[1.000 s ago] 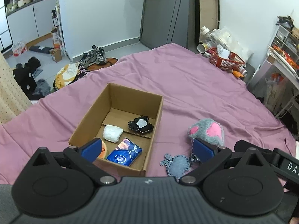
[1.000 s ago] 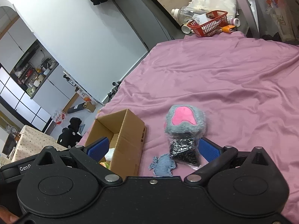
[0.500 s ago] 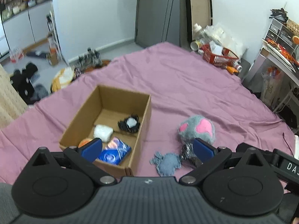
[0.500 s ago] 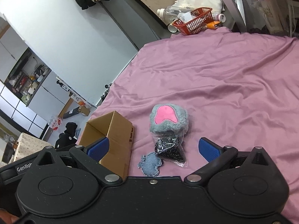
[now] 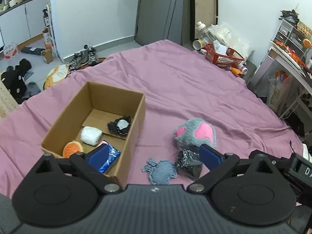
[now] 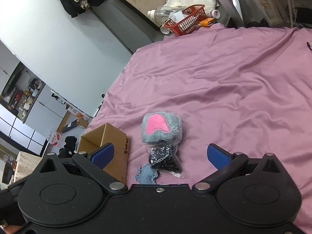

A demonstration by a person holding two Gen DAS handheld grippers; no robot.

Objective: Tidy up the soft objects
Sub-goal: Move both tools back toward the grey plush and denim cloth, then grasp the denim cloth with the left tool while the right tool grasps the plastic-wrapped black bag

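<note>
A cardboard box (image 5: 64,117) (image 6: 115,136) stands on the pink bedsheet (image 5: 185,81). It holds a white pad (image 5: 91,135), a black lace piece (image 5: 119,125), an orange-slice toy (image 5: 72,149) and a blue packet (image 5: 110,159). Right of the box lie a grey plush paw with pink pads (image 5: 195,133) (image 6: 161,127), a black item in a clear bag (image 5: 188,164) (image 6: 165,160) and a blue denim patch (image 5: 161,171) (image 6: 145,174). My left gripper (image 5: 154,154) is open and empty above the box's near corner. My right gripper (image 6: 159,154) is open and empty over the black bag.
A red basket (image 5: 224,56) (image 6: 185,22) with bottles and bags sits at the bed's far corner. A shelf and desk (image 5: 292,44) stand to the right. Shoes and clothes (image 5: 85,56) lie on the floor beyond the bed.
Both grippers have drawn back and shifted slightly; the box and loose items sit a little farther left in the left view. Nothing was grasped.
</note>
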